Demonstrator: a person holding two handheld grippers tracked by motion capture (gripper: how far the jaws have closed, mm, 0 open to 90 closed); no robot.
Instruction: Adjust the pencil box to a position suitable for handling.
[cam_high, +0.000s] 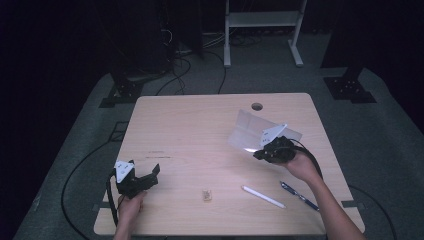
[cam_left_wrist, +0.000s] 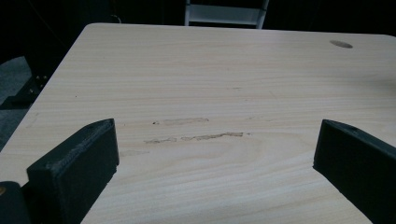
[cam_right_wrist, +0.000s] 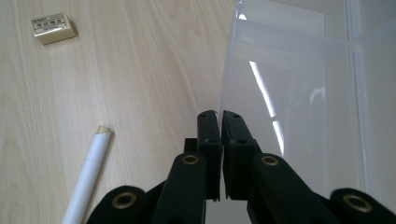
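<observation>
The right gripper is clenched on the edge of a clear plastic box, which it holds tilted over the right half of the table, the box's near end lifted above the wood. In the right gripper view the two black jaws press together on the thin wall of the box, with a white pen and a small eraser lying on the table to the left of them. From above, the white pen lies near the front edge, a blue pen just to its right, and the eraser further left. The left gripper rests at the near left corner, its jaws spread wide and released, with bare wood between them.
</observation>
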